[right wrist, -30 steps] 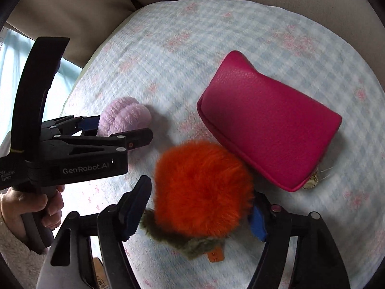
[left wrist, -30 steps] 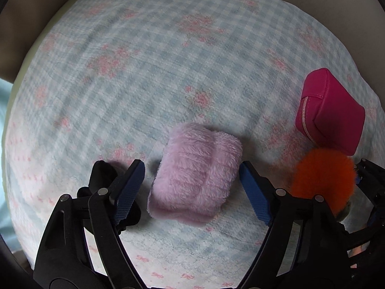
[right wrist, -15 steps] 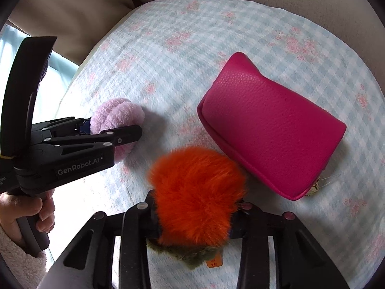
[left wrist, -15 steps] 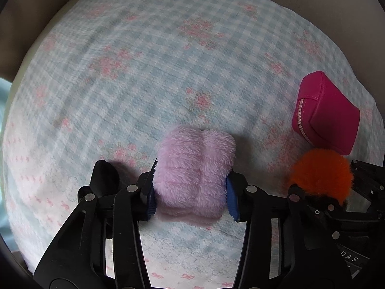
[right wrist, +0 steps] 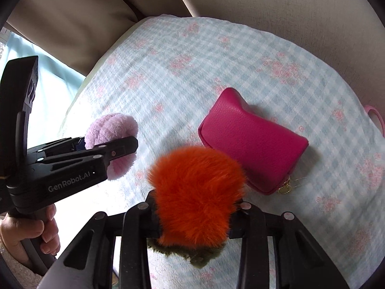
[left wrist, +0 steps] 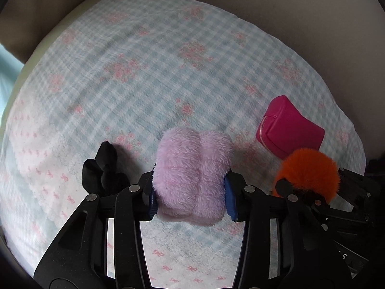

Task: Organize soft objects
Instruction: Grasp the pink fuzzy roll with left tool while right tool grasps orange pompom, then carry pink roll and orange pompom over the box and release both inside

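My left gripper (left wrist: pixel 190 198) is shut on a fluffy lilac plush (left wrist: pixel 193 173) and holds it above the checked blanket (left wrist: pixel 154 72); it also shows in the right wrist view (right wrist: pixel 112 142). My right gripper (right wrist: pixel 193 219) is shut on an orange furry pompom (right wrist: pixel 195 195) with an olive-green underside, lifted off the blanket. The pompom also shows at the right of the left wrist view (left wrist: pixel 309 174).
A magenta zip pouch (right wrist: pixel 252 139) lies on the blanket just beyond the pompom, also in the left wrist view (left wrist: pixel 288 130). A black fabric item (left wrist: pixel 103 171) lies left of the left gripper. A pink loop (right wrist: pixel 376 118) sits at the blanket's right edge. Beige cushions (right wrist: pixel 72 19) border the blanket.
Both grippers closed, the left on the lilac plush and the right on the orange pompom, then lifted them up and back from the blanket.
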